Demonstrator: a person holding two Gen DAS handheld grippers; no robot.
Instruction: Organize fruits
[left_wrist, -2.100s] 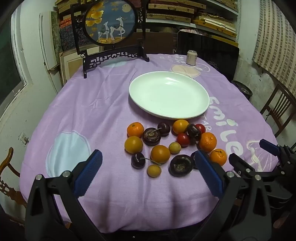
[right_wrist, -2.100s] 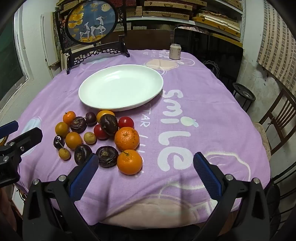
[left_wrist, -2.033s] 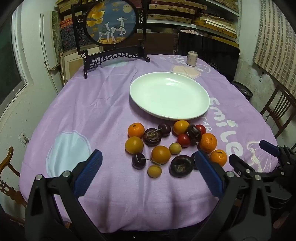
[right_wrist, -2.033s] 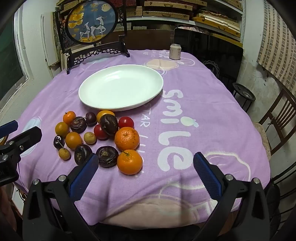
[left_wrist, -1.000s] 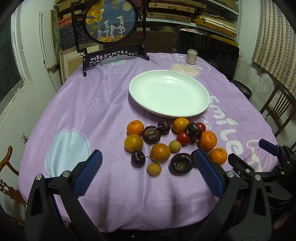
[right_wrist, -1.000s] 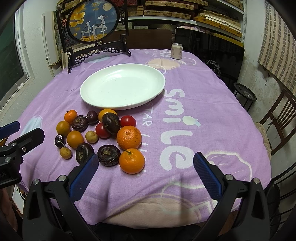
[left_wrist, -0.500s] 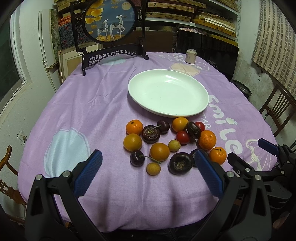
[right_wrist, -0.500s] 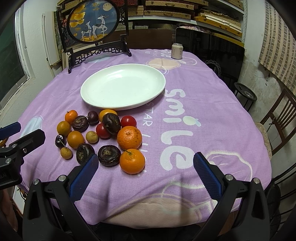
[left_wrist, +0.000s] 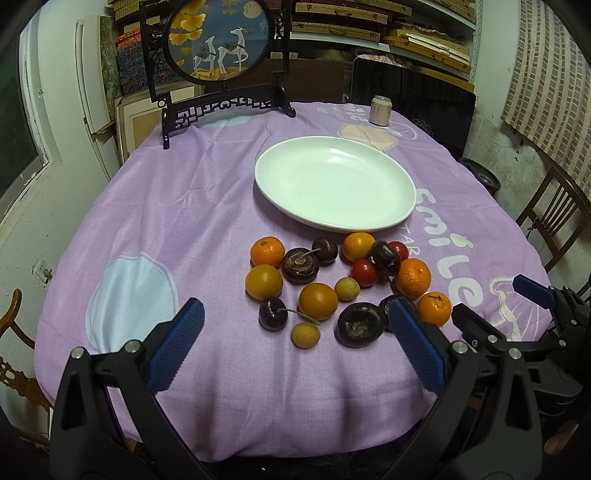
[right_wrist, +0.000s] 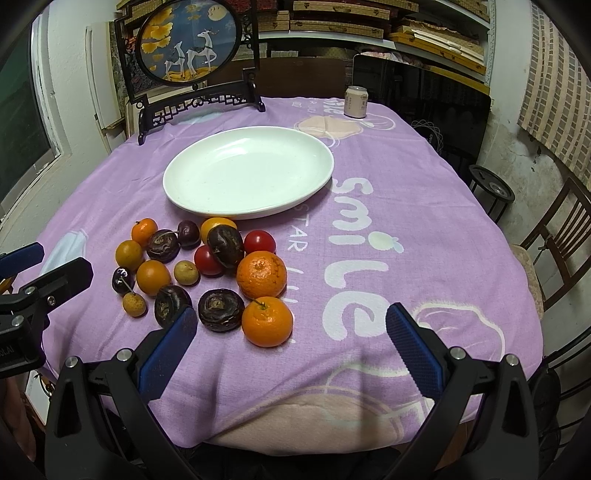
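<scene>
Looks like a lived-in home, a dining corner doubling as storage. Round surface (left_wrist: 155, 221) under a purple printed cloth, wooden chairs (left_wrist: 554, 218) at the sides, a carved deer-painting screen (left_wrist: 221, 59) at the far edge, shelves (right_wrist: 369, 22) stacked with flat boxes, worn plaster wall (left_wrist: 517, 147), window (left_wrist: 18, 129) at left.

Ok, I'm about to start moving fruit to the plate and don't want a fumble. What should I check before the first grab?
1. White plate free of fruit: ok.
2. Left gripper open, holding nothing: ok.
3. Right gripper open, holding nothing: ok.
4. Nearest tangerine reachable without obstruction: ok.
5. Fruits spaced apart for a clean grip: not ok, several touch.
6. Can clear of the path: ok.
</scene>
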